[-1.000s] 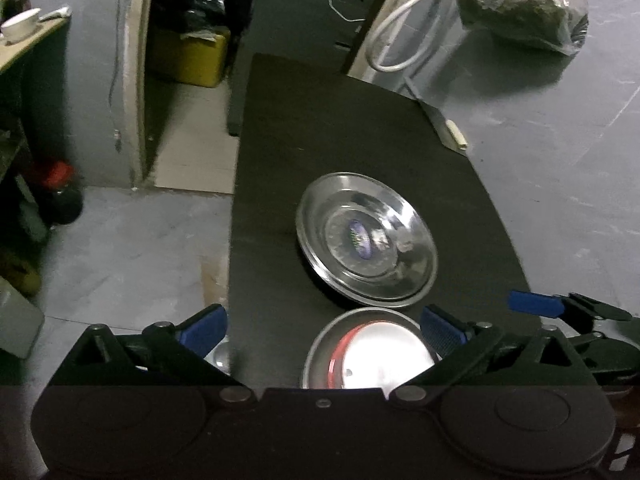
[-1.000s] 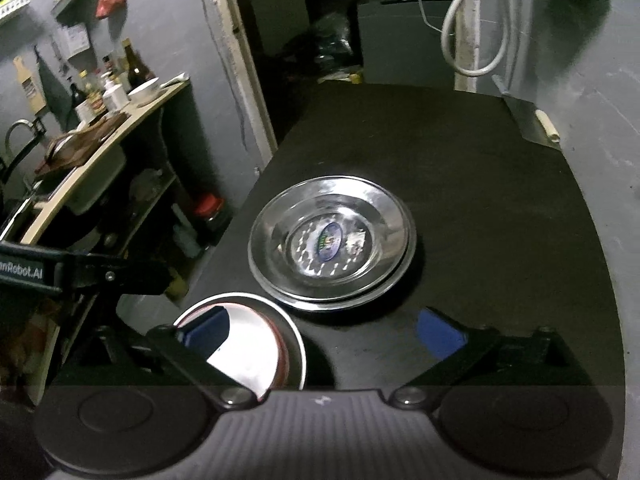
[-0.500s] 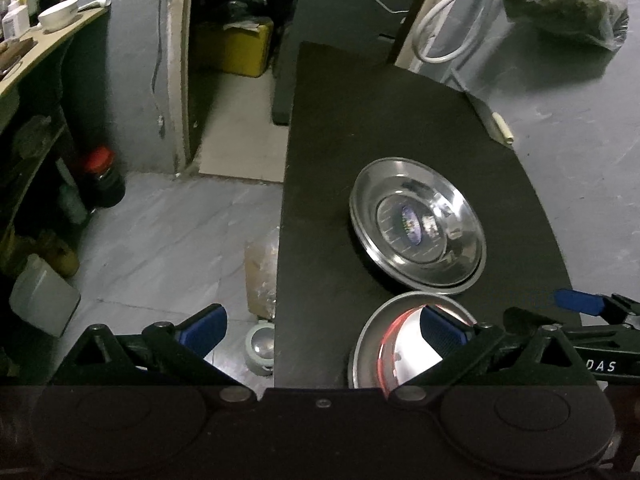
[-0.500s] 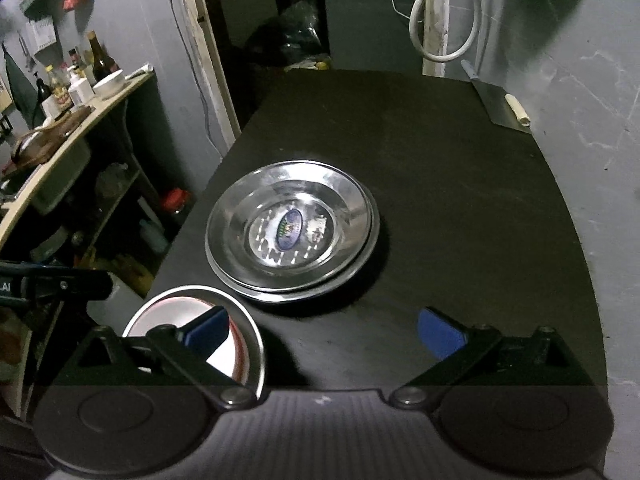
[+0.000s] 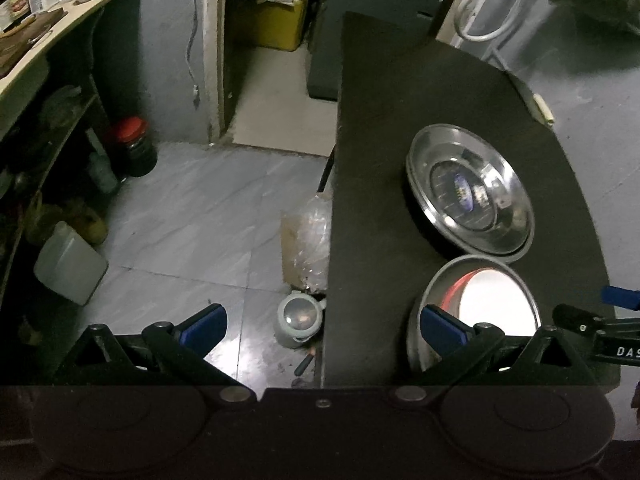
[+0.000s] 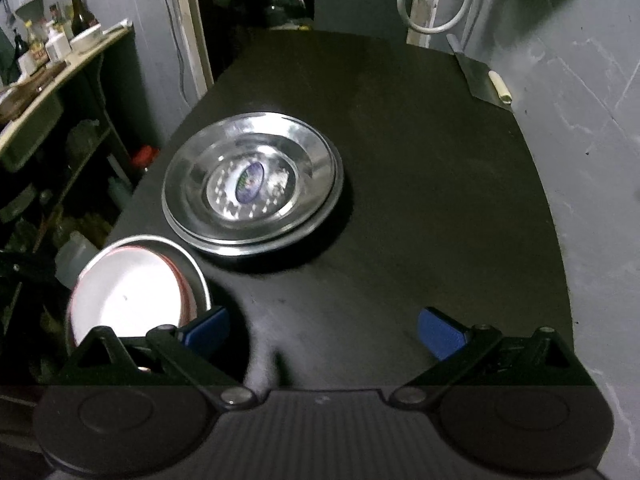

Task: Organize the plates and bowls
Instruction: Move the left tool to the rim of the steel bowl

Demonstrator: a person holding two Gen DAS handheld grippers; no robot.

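left wrist view high over table (image 5: 372, 200) left edge, right wrist view nearer centre, both facing plates (image 5: 470, 196) (image 6: 252, 180), bowl (image 5: 480, 312) (image 6: 136, 292)

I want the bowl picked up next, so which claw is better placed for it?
Probably the right. The right claw is open above the table, one finger at the bowl rim; the open left claw mostly overhangs the floor.

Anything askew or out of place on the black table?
Mostly tidy. The steel plates sit nested and flat. The white bowl inside a steel bowl sits close to the table's left edge. Both grippers, left and right, are open and empty.
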